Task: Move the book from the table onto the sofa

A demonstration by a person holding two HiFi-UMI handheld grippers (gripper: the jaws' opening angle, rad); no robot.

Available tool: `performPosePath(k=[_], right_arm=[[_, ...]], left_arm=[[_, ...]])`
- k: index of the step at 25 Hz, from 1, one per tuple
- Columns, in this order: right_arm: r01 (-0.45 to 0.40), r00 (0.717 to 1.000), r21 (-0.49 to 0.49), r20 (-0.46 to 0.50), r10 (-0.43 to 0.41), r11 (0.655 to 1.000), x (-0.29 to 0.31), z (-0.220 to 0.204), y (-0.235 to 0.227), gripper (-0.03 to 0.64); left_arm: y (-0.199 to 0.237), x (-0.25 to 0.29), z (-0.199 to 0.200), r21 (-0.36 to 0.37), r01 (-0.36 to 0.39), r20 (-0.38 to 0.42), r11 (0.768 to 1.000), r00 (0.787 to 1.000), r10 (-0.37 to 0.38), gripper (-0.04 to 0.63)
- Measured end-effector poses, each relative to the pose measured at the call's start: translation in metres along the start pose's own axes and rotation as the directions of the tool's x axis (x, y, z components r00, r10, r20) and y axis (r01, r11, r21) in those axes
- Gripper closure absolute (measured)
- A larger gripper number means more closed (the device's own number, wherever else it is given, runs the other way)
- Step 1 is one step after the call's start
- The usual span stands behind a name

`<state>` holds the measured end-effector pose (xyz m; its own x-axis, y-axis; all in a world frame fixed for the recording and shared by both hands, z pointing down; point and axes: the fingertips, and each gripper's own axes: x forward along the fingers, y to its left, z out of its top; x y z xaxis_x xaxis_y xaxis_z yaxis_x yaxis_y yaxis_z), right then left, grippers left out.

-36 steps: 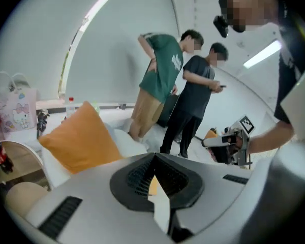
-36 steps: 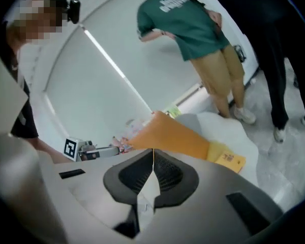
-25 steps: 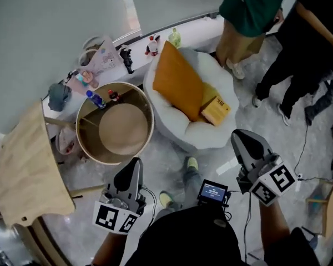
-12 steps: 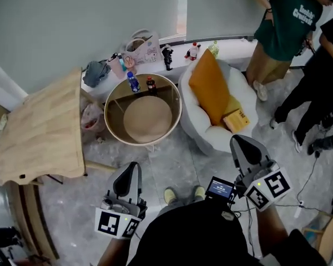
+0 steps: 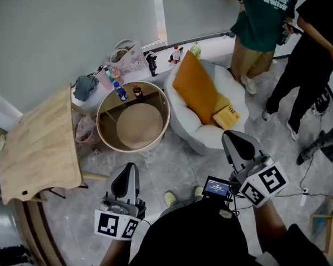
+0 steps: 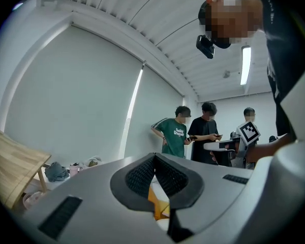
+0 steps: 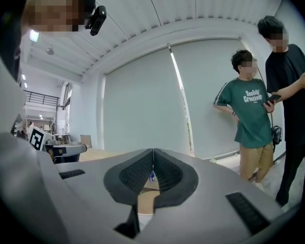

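Since the book (image 5: 226,117) already lies on the white sofa (image 5: 208,137), at 4 o'clock of the orange cushion (image 5: 194,93), the head view suggests the carrying step is done, and the next move probably calls only for backing off. At the sofa's 9 o'clock, the hollow round table (image 5: 102,127) holds two bottles (image 5: 120,91) at its far edge. In the left gripper view, the left gripper (image 5: 129,170) has its jaws pressed together on nothing. In the right gripper view, the right gripper (image 5: 231,140) is likewise closed and empty.
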<state>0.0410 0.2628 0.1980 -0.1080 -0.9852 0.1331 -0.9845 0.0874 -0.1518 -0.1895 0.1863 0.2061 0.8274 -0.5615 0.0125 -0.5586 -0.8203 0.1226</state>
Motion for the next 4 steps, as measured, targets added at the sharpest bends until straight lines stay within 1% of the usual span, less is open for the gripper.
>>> performPosePath(k=[4], right_arm=[[0.009,1.000,0.004,0.003,-0.009,1.000,-0.0084,-0.0031,-0.0060,0.601]], left_arm=[[-0.0085,0.0037,-0.0032,0.005,0.010,-0.005,1.000,1.000,-0.010,0.588]])
